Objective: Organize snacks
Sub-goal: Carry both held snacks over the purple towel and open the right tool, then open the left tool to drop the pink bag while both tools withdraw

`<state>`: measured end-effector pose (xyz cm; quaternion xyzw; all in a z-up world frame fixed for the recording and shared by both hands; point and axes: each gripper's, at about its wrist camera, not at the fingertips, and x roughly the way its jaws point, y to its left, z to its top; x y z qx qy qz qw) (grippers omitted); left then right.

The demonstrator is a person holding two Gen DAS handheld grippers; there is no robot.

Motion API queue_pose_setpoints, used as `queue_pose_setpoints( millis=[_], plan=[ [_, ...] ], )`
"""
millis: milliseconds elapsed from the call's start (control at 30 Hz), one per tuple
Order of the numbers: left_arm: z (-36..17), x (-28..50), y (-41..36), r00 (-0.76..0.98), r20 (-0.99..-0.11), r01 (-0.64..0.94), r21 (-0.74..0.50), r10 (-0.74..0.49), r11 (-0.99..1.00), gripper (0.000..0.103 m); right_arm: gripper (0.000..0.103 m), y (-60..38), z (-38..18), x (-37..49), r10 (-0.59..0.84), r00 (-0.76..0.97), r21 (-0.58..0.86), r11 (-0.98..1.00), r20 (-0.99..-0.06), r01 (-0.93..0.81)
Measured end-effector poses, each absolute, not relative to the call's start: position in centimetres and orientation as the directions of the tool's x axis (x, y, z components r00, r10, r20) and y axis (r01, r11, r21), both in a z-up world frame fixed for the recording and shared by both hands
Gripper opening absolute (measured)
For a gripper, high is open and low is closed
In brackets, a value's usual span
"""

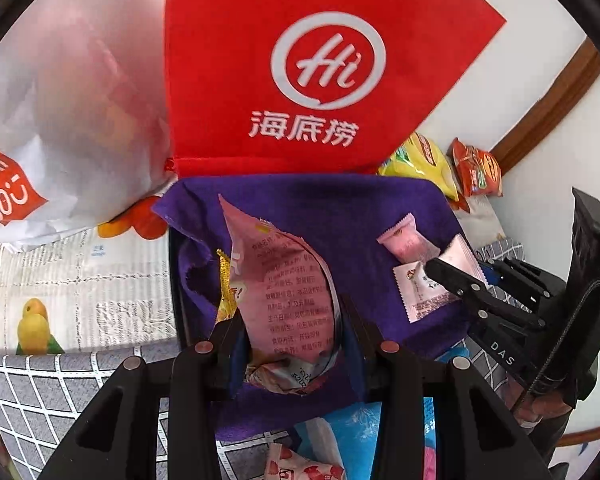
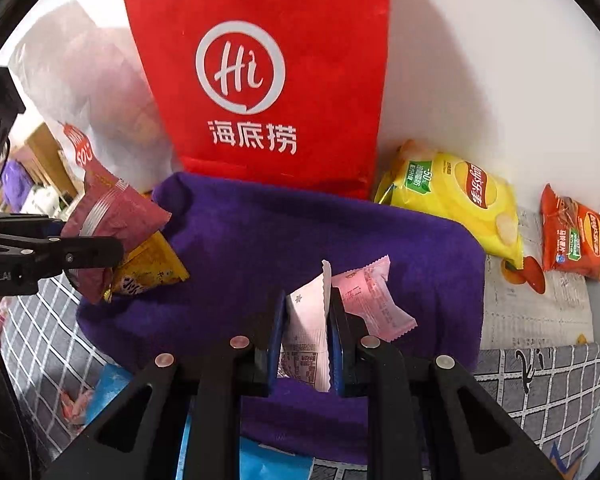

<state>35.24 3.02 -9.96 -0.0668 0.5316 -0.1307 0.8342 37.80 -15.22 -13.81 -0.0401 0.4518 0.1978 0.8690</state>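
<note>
- The left gripper (image 1: 296, 344) has its fingers pinching a tall pink snack bag (image 1: 284, 292); the bag stands upright between them, long axis pointing up and away from the fingers, with a yellow packet (image 2: 148, 270) pressed beside it and seemingly caught in the same grip.
- The right gripper (image 2: 306, 344) has its fingers pressed together on a small white sachet (image 2: 308, 320), held on edge, its serrated end standing up out of the fingers.
- Both held items hang just above a purple cloth (image 2: 280, 232) that covers what appears to be a box or tray; the pink bag is over its left part, the sachet over its right.
- A small pink wrapped sweet (image 2: 374, 306) lies loose on the cloth, just beside the right fingers on their outer side and touching or nearly touching the sachet. The right hand is clearly the nearer one to it.
- Behind the cloth a red bag (image 2: 268, 80) with a white logo stands against the wall, with a white plastic bag (image 1: 60, 120) to its left.
- To the right, off the cloth, lie a yellow crisp bag (image 2: 456, 200) and an orange snack pack (image 2: 576, 236), well apart from both grippers.
- Judgement: each item looks about to be set down on the cloth directly below its fingers; the sachet may land against the loose sweet.
</note>
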Motion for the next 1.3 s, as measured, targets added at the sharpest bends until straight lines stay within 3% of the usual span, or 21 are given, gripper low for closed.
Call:
queue_pose_setpoints(
  millis=[600,800,867,933,1000,1300],
  plan=[
    [-11.0,35.7,2.7,0.35,-0.889,0.149,-0.258,-0.295,0.955,0.039,0.021,-15.5,-14.5,38.1,0.255,0.509,0.082,0.938,-0.822,-0.337],
    [-11.1,35.8,2.8,0.345,-0.886,0.159,-0.272,-0.311,0.949,0.04,0.046,-16.3,-13.4,37.8,0.255,0.537,0.083,0.943,-0.804,-0.323],
    [-11.1,35.7,2.8,0.346,-0.885,0.161,-0.272,-0.312,0.949,0.043,0.049,-16.5,-12.9,37.6,0.266,0.547,0.095,0.943,-0.794,-0.32],
    [-11.1,35.7,2.9,0.349,-0.885,0.161,-0.266,-0.307,0.95,0.06,0.052,-16.6,-12.5,37.5,0.277,0.555,0.105,0.941,-0.785,-0.321],
    [-11.0,35.6,2.8,0.352,-0.885,0.157,-0.267,-0.306,0.951,0.067,0.054,-16.7,-12.2,37.3,0.28,0.563,0.107,0.941,-0.778,-0.321],
    [-9.7,35.1,2.5,0.383,-0.877,0.169,-0.241,-0.289,0.956,0.068,0.059,-16.7,-11.5,36.9,0.27,0.576,0.103,0.947,-0.771,-0.305]
  ],
)
